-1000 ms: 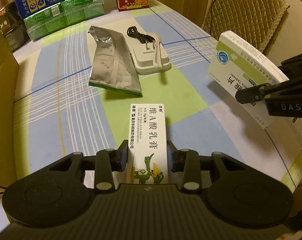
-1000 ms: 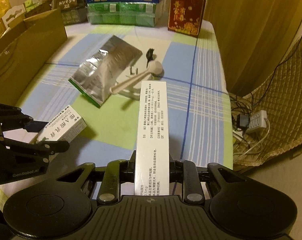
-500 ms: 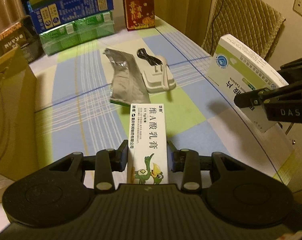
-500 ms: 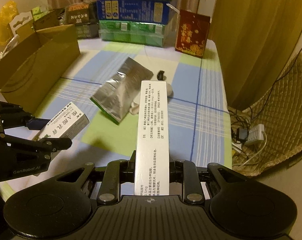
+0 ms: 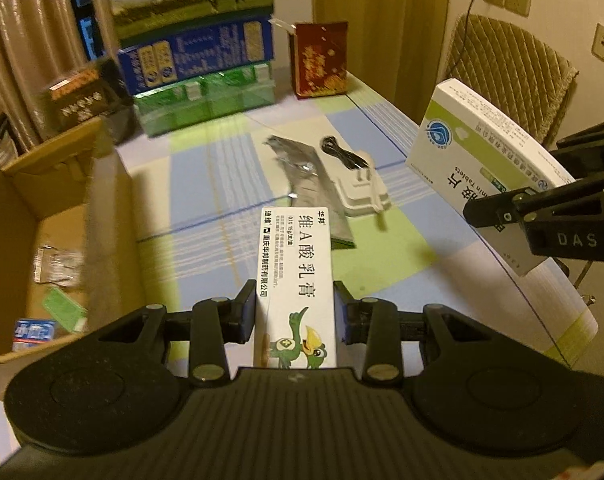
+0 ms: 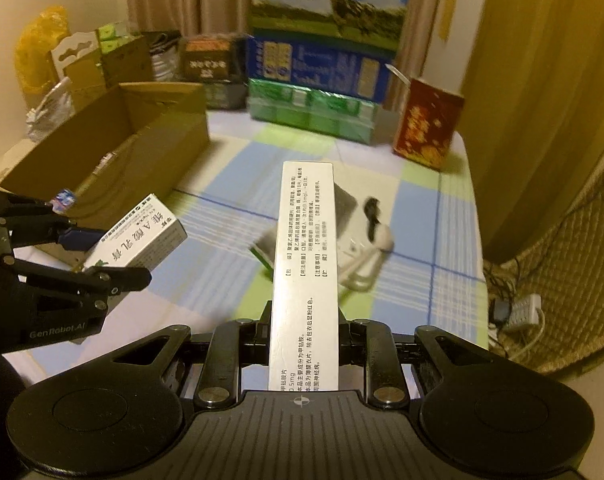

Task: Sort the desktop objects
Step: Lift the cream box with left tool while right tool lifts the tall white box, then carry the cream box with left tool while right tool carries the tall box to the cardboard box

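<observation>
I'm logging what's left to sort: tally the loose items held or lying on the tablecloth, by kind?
Medicine boxes: 2, the ointment box in the left gripper and the tablet box in the right gripper
Foil pouch: 1
White charger: 1
Total: 4

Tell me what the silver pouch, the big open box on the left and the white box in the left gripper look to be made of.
Silver pouch: likely metallic foil, crinkled and shiny.
Open box: brown corrugated cardboard, matte, with folded flaps.
White box: thin printed card, smooth, with crisp edges.
</observation>
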